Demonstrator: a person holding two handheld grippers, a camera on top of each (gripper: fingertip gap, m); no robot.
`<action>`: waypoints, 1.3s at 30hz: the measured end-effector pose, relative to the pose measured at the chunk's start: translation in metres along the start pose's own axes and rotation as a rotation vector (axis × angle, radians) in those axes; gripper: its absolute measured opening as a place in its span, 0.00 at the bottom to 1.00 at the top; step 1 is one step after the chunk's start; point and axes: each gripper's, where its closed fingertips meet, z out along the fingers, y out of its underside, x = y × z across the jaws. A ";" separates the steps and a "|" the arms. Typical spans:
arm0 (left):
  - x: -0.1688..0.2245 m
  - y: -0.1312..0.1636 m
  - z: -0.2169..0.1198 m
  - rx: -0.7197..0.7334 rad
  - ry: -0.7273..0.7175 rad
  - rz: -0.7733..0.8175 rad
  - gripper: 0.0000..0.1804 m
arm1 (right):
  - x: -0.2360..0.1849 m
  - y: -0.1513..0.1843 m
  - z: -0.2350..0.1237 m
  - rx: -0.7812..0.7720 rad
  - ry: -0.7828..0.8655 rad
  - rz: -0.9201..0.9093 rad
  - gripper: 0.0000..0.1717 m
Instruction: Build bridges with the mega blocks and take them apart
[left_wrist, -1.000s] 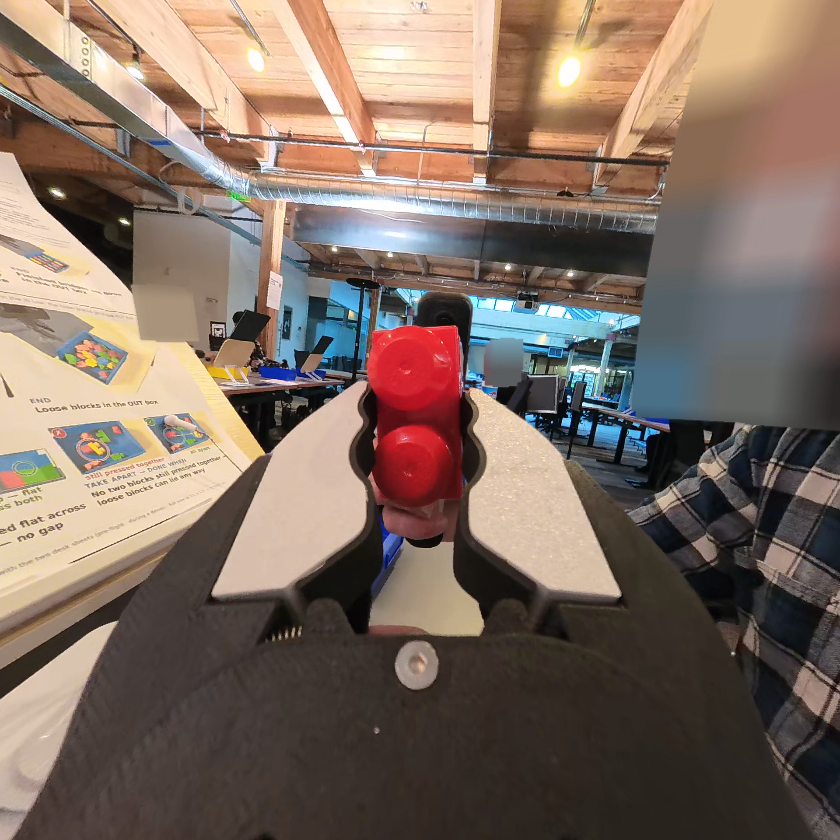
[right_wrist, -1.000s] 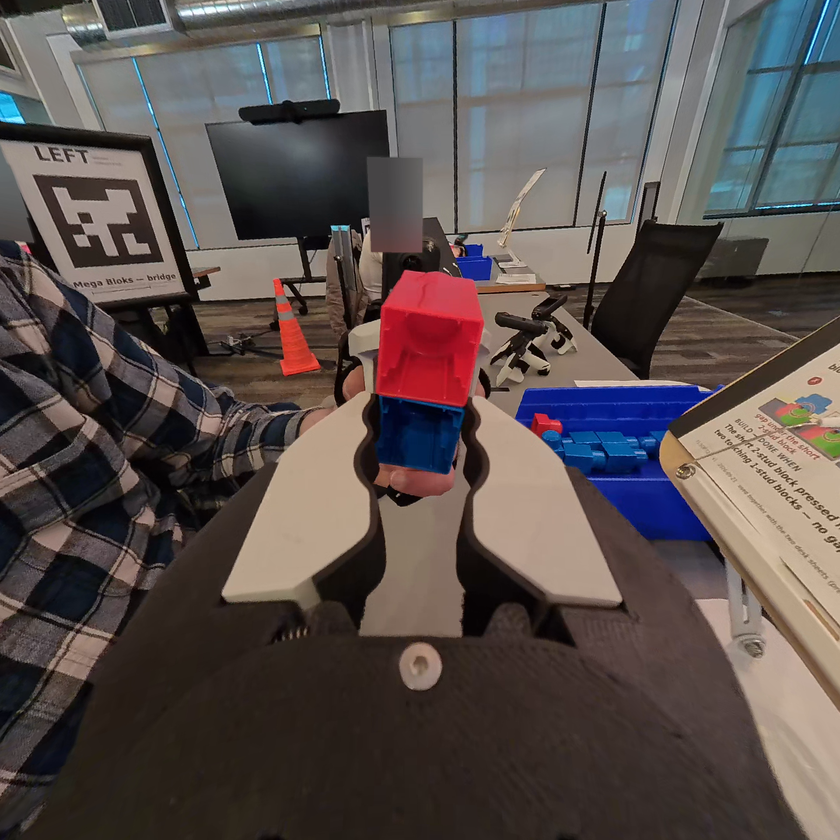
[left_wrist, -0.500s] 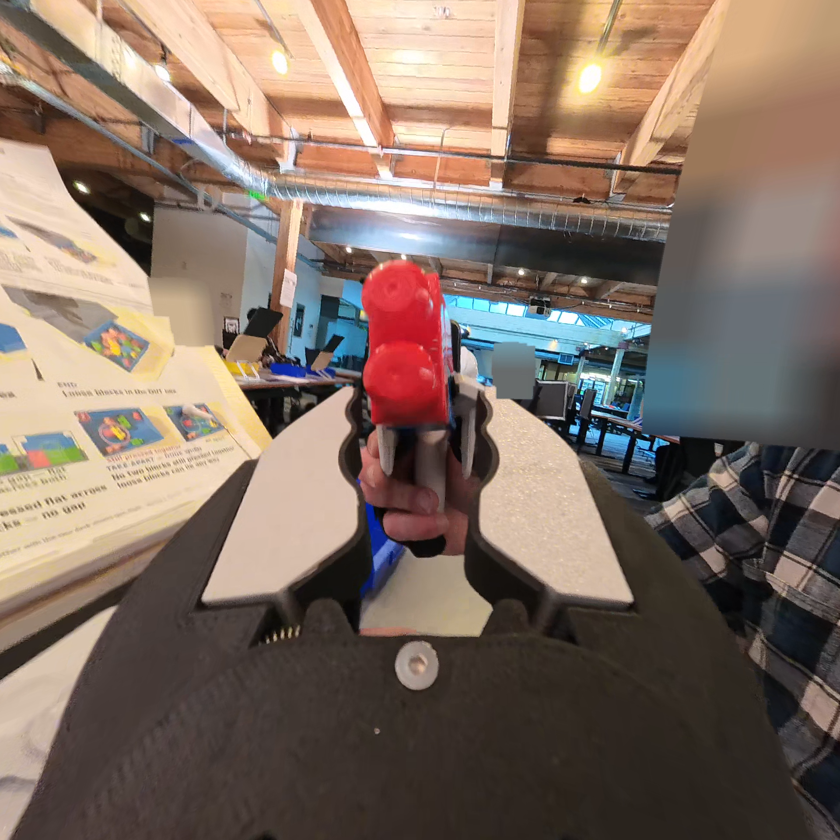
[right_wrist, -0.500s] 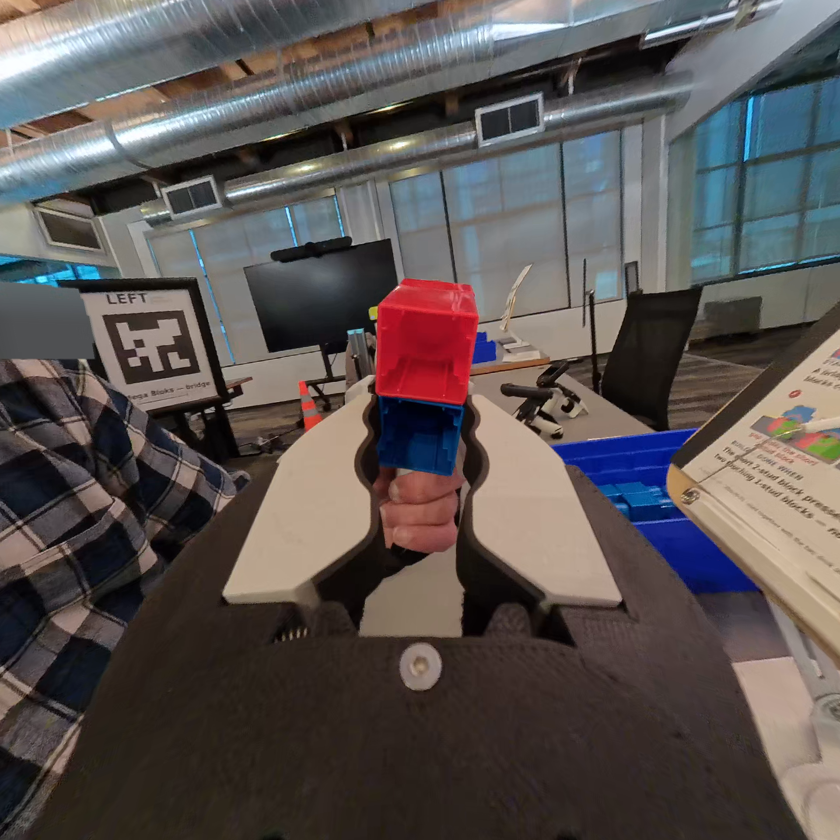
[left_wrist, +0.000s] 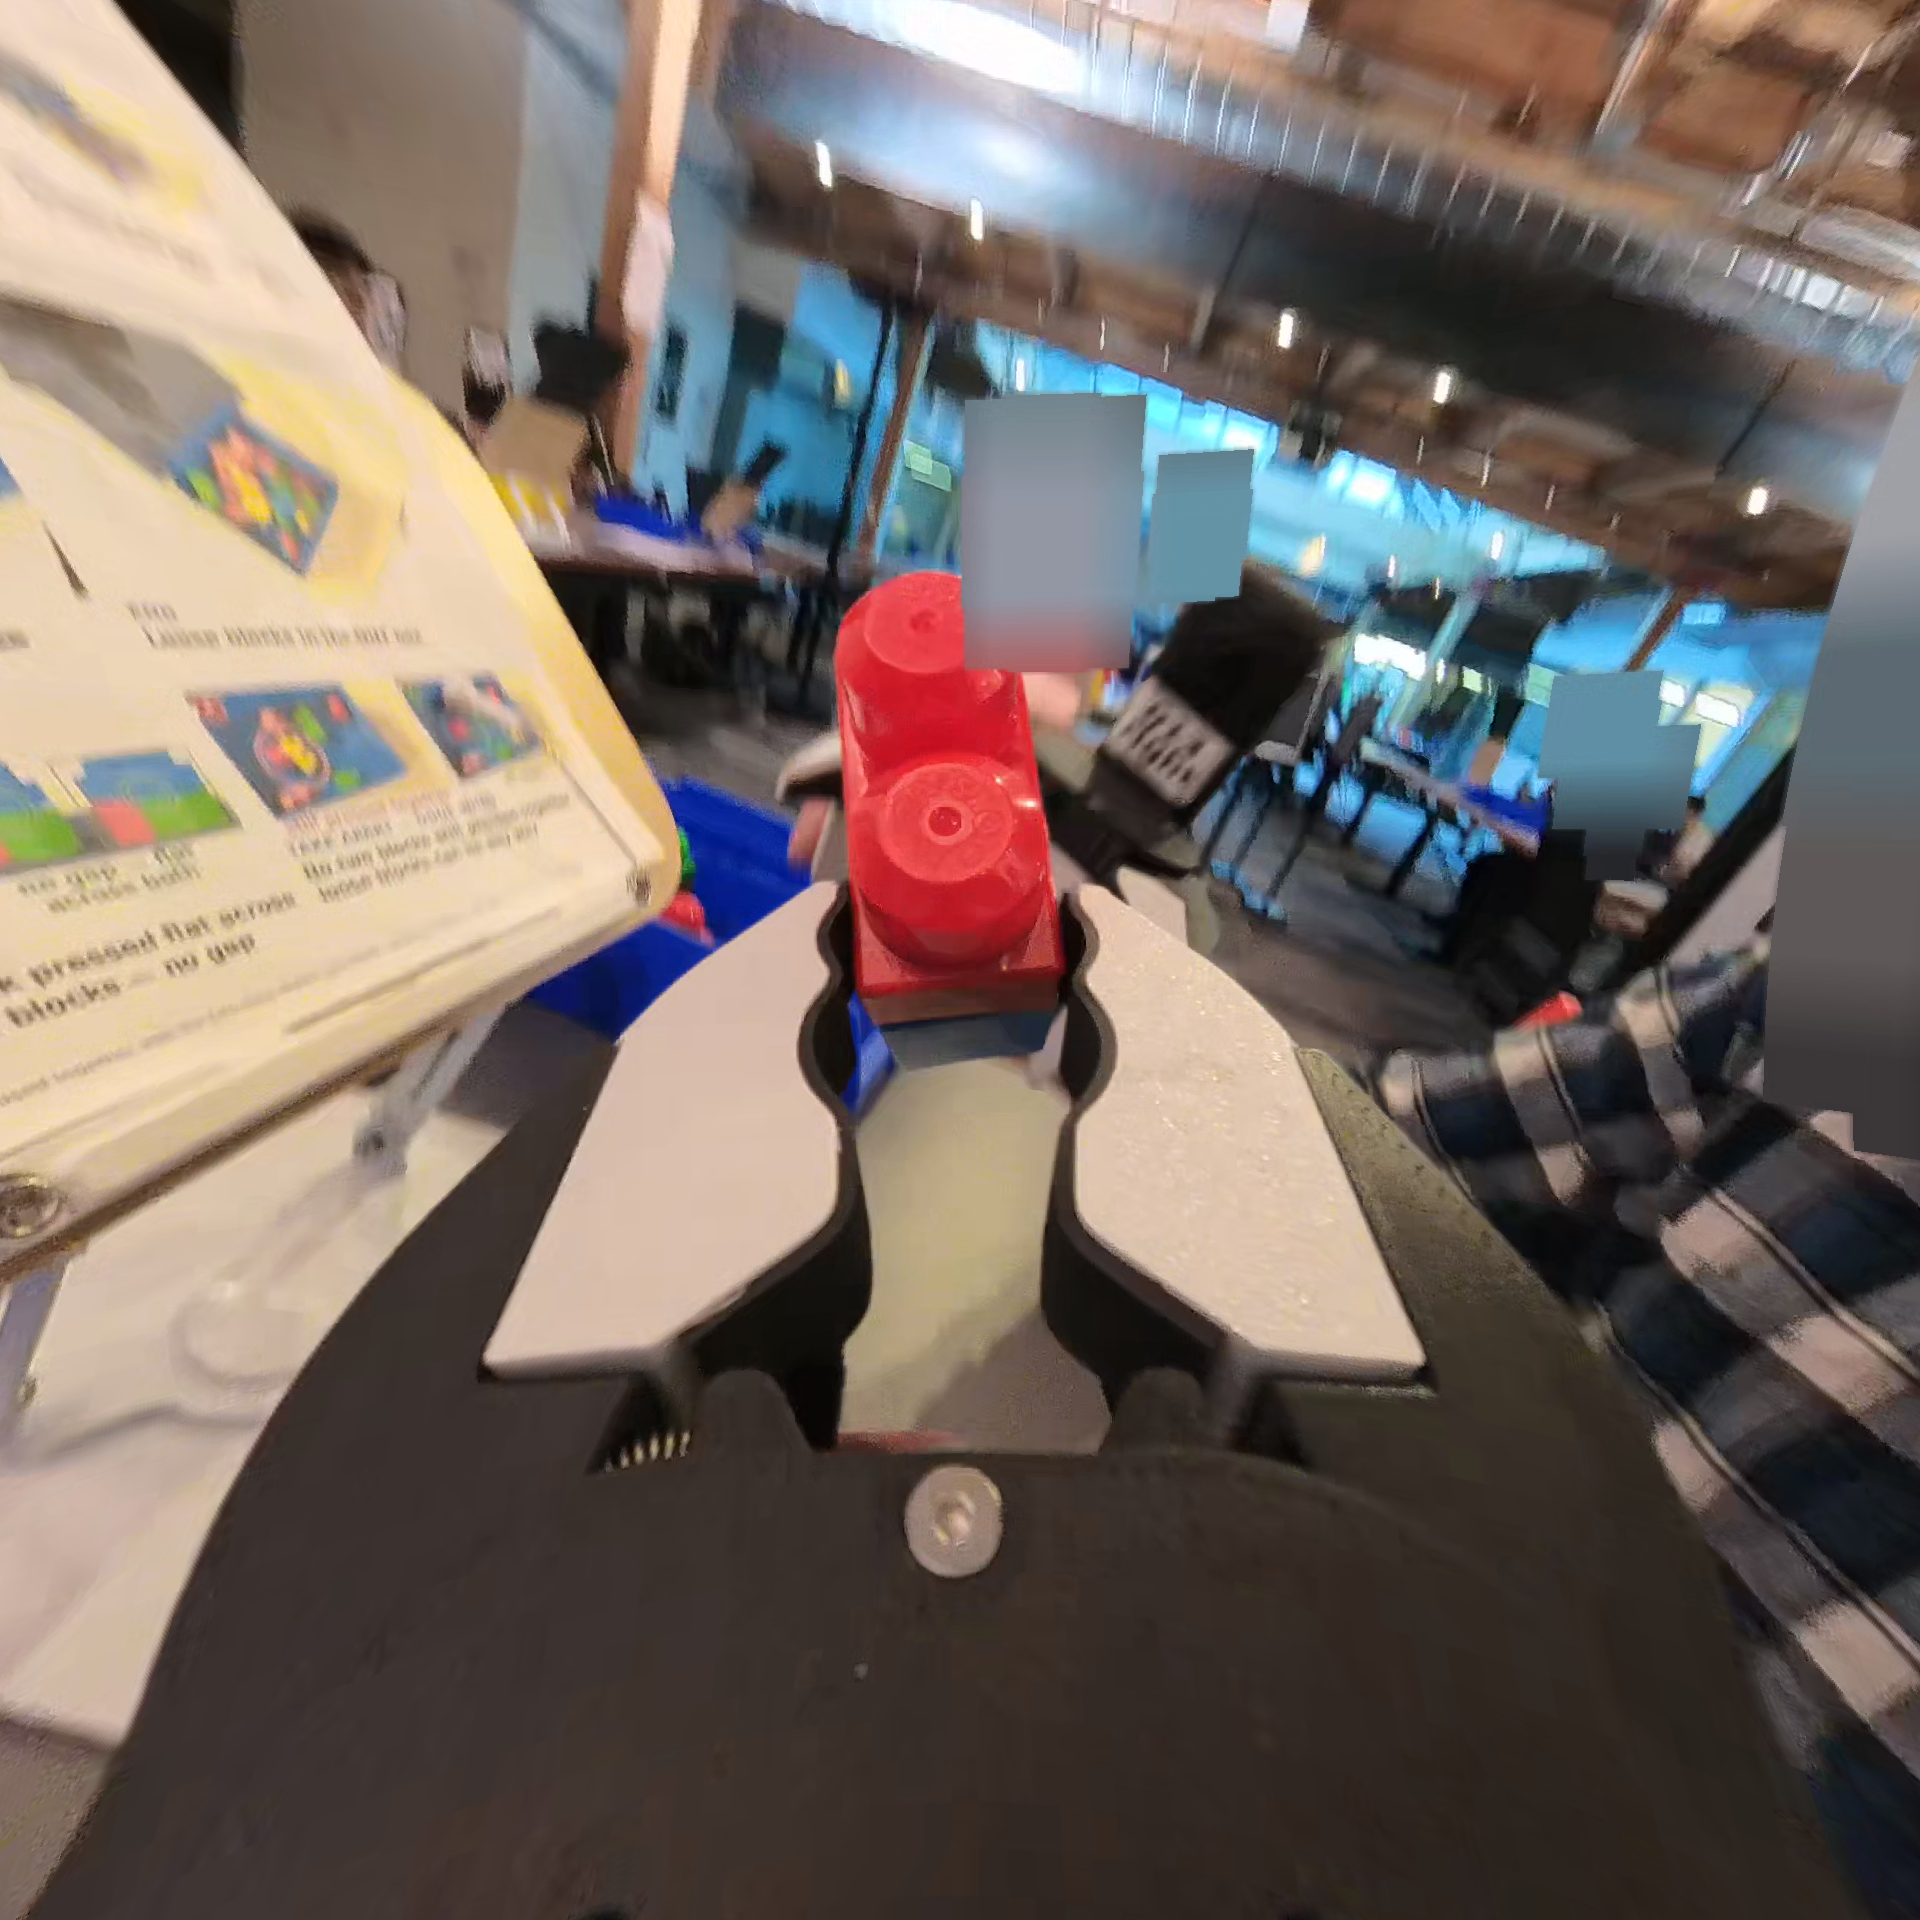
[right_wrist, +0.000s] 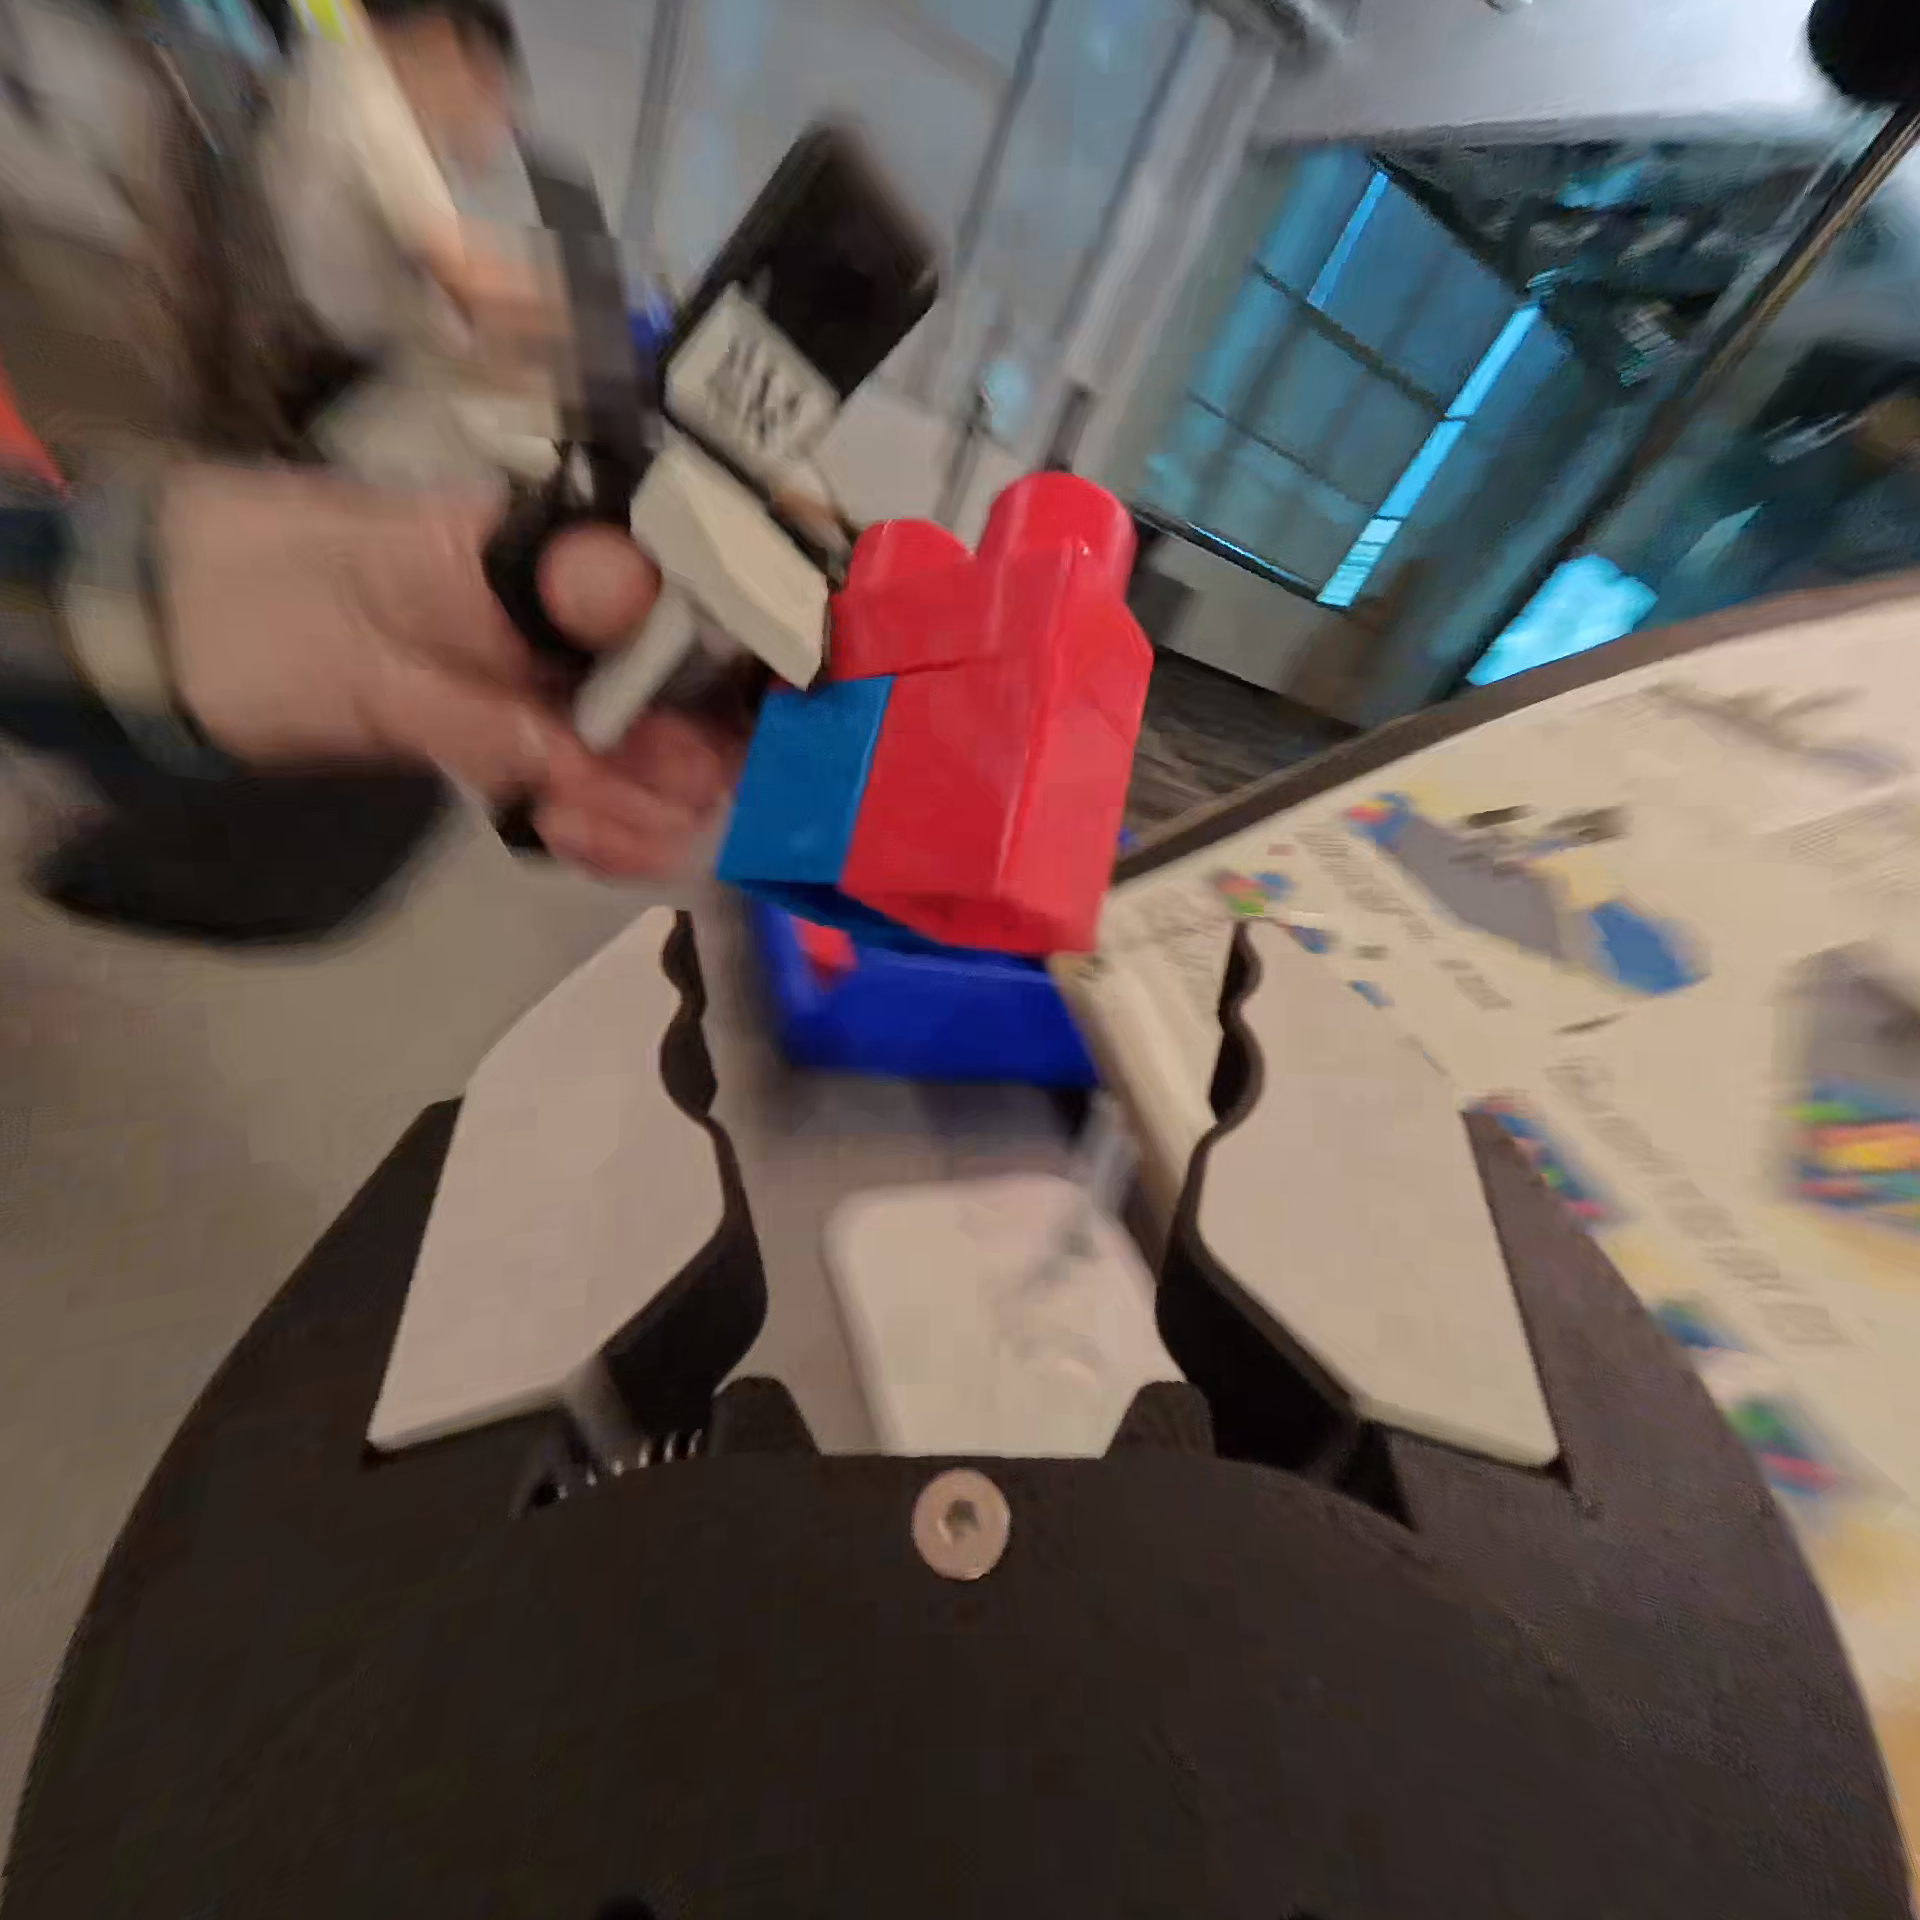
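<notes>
My left gripper (left_wrist: 951, 925) is shut on a red two-stud block (left_wrist: 940, 810), its pads pressing the block's lower sides. A blue block (left_wrist: 966, 1023) sits pressed under it. In the right wrist view this same stack shows held up in the air: the red two-stud block (right_wrist: 987, 592) spans a blue block (right_wrist: 805, 784) and a red block (right_wrist: 997, 790), with the left gripper's fingers (right_wrist: 738, 582) clamped on the top block. My right gripper (right_wrist: 956, 930) is wide open and empty, just below and in front of the stack.
An instruction sheet on a stand (left_wrist: 260, 623) rises at the left; it also shows in the right wrist view (right_wrist: 1507, 935). A blue bin (right_wrist: 914, 1018) with loose blocks lies behind the stack. A white tray (right_wrist: 987, 1320) lies below. A person's plaid sleeve (left_wrist: 1662, 1247) is at the right. Tip to tip, the grippers are about 5 centimeters apart.
My right gripper let go of the blue block, opened wide and drew back. My left gripper opened briefly, then shut again lower on the red block. Both views swung downward.
</notes>
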 end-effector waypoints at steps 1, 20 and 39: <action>-0.001 0.008 0.001 -0.094 0.033 -0.027 0.20 | 0.003 0.004 -0.002 -0.075 0.065 -0.170 0.60; -0.024 0.089 0.013 -0.815 -0.078 -0.047 0.20 | -0.024 0.075 0.020 -0.597 0.103 -0.861 0.58; -0.025 0.087 0.017 -0.762 -0.052 -0.072 0.20 | -0.023 0.075 0.020 -0.604 0.113 -0.782 0.58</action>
